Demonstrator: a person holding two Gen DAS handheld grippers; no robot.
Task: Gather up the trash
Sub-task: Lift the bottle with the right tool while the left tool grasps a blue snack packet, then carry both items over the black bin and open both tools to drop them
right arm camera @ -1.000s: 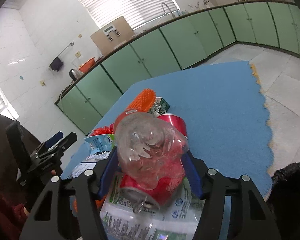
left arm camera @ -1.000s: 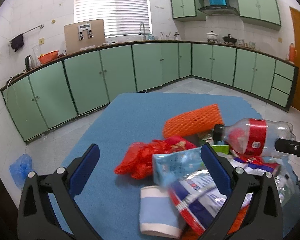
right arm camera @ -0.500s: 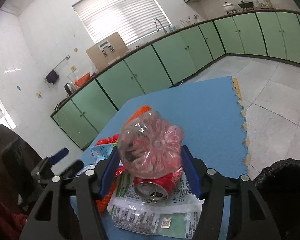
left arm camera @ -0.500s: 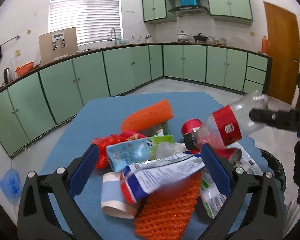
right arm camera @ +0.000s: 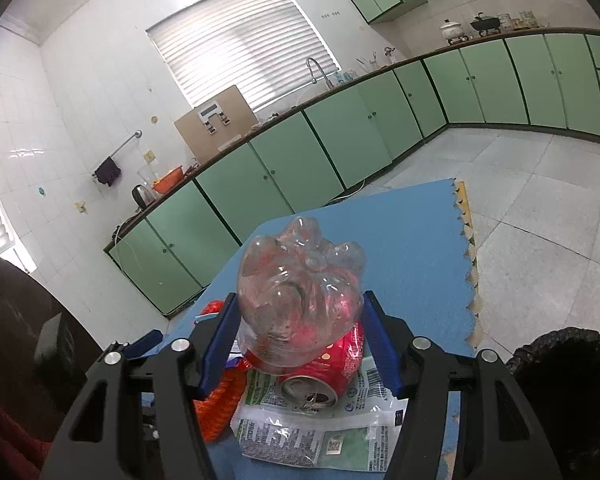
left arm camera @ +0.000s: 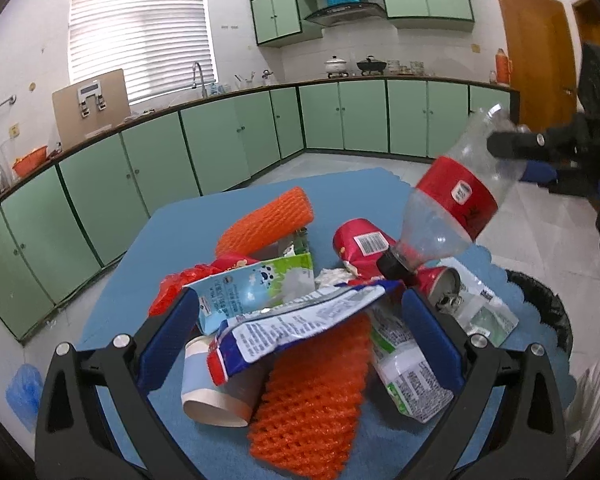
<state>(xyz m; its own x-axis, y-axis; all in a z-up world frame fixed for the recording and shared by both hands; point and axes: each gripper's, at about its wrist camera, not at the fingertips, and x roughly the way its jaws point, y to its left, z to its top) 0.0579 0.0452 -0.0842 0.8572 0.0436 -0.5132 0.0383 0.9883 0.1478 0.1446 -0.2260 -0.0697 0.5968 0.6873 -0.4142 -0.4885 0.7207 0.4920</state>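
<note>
My right gripper (right arm camera: pixel 300 344) has its jaws clamped on the clear plastic bottle (right arm camera: pixel 300 300), ribbed lobed base toward the lens, red label, black cap pointing down above the pile. My left gripper (left arm camera: pixel 300 344) has its jaws spread wide, gripping nothing, straddling a glossy blue-white wrapper (left arm camera: pixel 300 324). On the blue foam surface (left arm camera: pixel 180 232) I count two orange foam nets (left arm camera: pixel 268 220) (left arm camera: pixel 312 404), one dented red can (right arm camera: pixel 312 376), one milk carton (left arm camera: pixel 256 284), one paper cup (left arm camera: pixel 216 392), one green-white film pack (right arm camera: pixel 320 436). The black bin bag (right arm camera: pixel 560 380) sits just off the mat edge, right of the can.
</note>
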